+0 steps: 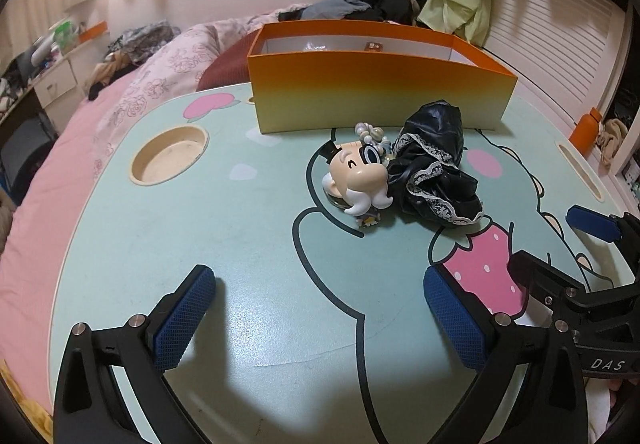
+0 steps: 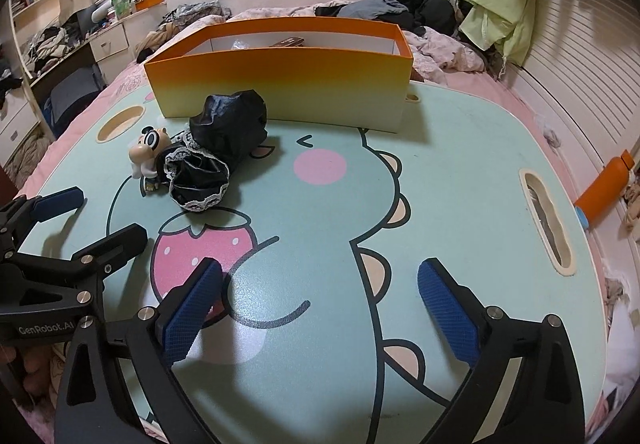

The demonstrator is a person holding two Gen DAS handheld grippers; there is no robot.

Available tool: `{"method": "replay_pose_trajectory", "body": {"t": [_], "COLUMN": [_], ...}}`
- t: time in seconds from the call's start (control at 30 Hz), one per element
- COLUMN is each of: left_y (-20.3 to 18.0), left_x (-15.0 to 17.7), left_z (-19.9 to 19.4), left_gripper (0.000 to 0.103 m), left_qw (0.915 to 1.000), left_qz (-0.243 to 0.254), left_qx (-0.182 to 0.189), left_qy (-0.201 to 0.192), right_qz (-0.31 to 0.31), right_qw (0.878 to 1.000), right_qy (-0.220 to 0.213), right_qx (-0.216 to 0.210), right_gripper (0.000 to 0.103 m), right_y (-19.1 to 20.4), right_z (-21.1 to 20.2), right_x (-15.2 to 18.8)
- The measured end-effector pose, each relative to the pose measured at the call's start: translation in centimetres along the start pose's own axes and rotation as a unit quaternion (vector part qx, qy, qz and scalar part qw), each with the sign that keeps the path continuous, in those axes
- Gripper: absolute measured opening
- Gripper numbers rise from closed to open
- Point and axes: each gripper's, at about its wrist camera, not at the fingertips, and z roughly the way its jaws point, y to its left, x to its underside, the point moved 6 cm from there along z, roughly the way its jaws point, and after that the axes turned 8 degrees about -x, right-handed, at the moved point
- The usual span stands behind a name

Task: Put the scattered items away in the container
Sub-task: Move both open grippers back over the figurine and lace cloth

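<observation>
lap table | orange bottle right | clothes pile behind

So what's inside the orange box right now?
Inside the orange box: a clear crinkly item and a brownish object peek over the rim; its front wall hides the floor.

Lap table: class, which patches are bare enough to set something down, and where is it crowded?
Free: the lap table right of the black cloth up to the handle slot, and the near stretch before the open left gripper. Crowded: in front of the orange box, where figurine and cloth touch.
</observation>
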Motion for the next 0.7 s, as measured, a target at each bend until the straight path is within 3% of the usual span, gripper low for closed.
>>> {"method": "replay_pose_trajectory", "body": {"t": [0.7], "left_y": [0.04], "left_x": [0.06], "left_z": [-0.24], "left_gripper": [0.103], "left_qw": [1.0], "left_qz": [-0.001], "left_qx": [0.001], "left_qy": [-0.002], "right_qz": [0.015], "right_qw": [1.0], "right_qy": [0.01], "right_qx": [-0.01], "right_gripper": [0.1], "right_y": [-0.2], "right_z": [-0.02], "right_x": [-0.46]}}
